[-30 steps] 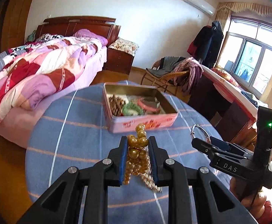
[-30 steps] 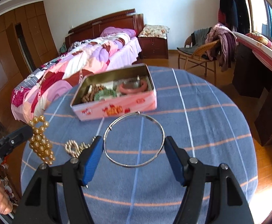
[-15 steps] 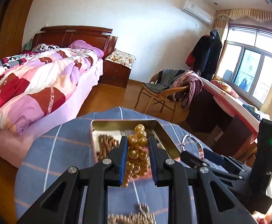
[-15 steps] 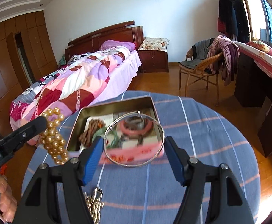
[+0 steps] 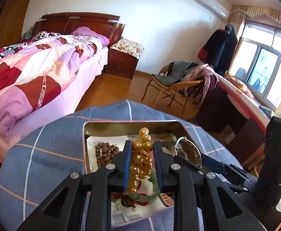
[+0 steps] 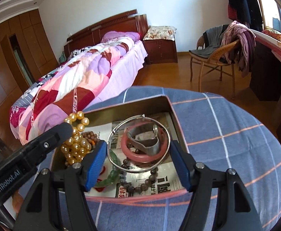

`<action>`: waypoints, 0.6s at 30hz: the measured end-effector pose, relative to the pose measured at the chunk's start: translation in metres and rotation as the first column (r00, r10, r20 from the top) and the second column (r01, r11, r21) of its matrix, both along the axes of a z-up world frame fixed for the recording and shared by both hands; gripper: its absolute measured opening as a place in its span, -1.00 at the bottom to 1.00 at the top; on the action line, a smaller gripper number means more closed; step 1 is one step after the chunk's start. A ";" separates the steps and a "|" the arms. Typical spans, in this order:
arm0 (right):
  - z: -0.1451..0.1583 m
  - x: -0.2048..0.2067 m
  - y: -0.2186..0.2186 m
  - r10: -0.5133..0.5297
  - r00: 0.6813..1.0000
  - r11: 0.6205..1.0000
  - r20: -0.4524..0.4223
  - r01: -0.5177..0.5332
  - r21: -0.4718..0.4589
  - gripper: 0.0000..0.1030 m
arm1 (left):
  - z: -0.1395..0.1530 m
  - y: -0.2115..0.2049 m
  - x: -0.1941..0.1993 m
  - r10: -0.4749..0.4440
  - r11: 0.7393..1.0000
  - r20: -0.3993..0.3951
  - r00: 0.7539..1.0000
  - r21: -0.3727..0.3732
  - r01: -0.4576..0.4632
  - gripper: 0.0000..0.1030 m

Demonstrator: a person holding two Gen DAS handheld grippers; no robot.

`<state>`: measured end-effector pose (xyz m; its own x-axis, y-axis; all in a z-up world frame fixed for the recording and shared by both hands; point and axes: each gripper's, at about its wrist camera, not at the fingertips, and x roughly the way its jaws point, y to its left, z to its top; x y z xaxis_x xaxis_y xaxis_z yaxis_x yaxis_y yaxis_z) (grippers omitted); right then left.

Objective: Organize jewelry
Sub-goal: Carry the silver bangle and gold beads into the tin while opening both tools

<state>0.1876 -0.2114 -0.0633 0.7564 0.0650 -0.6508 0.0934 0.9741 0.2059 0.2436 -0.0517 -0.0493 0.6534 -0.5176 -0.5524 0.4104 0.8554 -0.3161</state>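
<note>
My left gripper (image 5: 141, 151) is shut on a bunch of gold pearl beads (image 5: 140, 157), which hangs over the open pink tin (image 5: 132, 122). My right gripper (image 6: 138, 146) is shut on a thin silver bangle (image 6: 112, 160), held flat above the tin (image 6: 171, 105). Inside the tin lie a pink bangle (image 6: 140, 156), a grey metal cuff (image 6: 146, 144), a green bangle (image 6: 109, 179), dark beads (image 6: 138, 187) and brown beads (image 5: 104, 153). The right wrist view shows the left gripper (image 6: 69, 132) with the pearl beads (image 6: 75, 140) at the tin's left side.
The tin stands on a round table with a blue checked cloth (image 6: 227, 144). Beyond the table's far edge are a bed with a patchwork quilt (image 6: 82, 80), a wicker chair draped in clothes (image 6: 217, 57) and a dark desk (image 6: 271, 77) at the right.
Both grippers have moved forward from the bare cloth to above the tin, carrying the pearl beads and the silver bangle. A gold chain on the cloth has passed out of view.
</note>
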 end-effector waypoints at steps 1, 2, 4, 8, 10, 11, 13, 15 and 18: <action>-0.003 0.001 0.000 0.003 1.000 1.000 -0.008 -0.003 -0.001 0.36 | -0.002 -0.002 0.002 0.002 1.000 -0.006 1.000 0.006 -0.002 -0.58; -0.006 0.003 -0.001 0.005 1.000 1.000 -0.015 -0.005 0.001 0.36 | -0.004 -0.002 0.001 0.004 1.000 -0.012 1.000 0.012 -0.004 -0.58; -0.008 0.002 -0.001 0.010 1.000 1.000 -0.013 -0.010 -0.011 0.36 | -0.007 -0.002 0.002 0.008 1.000 -0.020 1.000 0.013 -0.008 -0.57; -0.012 0.002 0.003 0.043 0.999 0.999 -0.001 -0.043 -0.027 0.39 | -0.009 -0.002 0.006 0.029 0.999 -0.034 0.999 0.039 -0.028 -0.57; -0.010 0.001 0.005 0.046 0.999 0.998 0.013 -0.046 -0.037 0.53 | -0.006 -0.001 0.005 0.048 0.998 -0.045 0.998 0.041 -0.046 -0.55; -0.008 -0.001 0.004 0.046 0.999 0.998 0.024 -0.045 -0.042 0.53 | -0.003 0.001 0.003 0.050 0.998 -0.056 0.997 0.027 -0.048 -0.54; 0.000 -0.010 0.003 0.038 0.996 0.998 0.077 -0.034 -0.049 0.53 | 0.003 0.004 0.003 0.058 0.998 -0.063 0.996 0.015 -0.057 -0.18; 0.010 -0.020 0.000 0.015 0.993 0.999 0.121 -0.009 -0.050 0.53 | 0.010 0.008 -0.004 0.097 0.995 -0.048 0.994 0.043 -0.095 0.33; 0.017 -0.033 -0.006 -0.035 0.991 0.999 0.132 0.040 -0.033 0.53 | 0.019 0.019 -0.022 0.123 0.990 -0.003 0.992 0.069 -0.123 0.43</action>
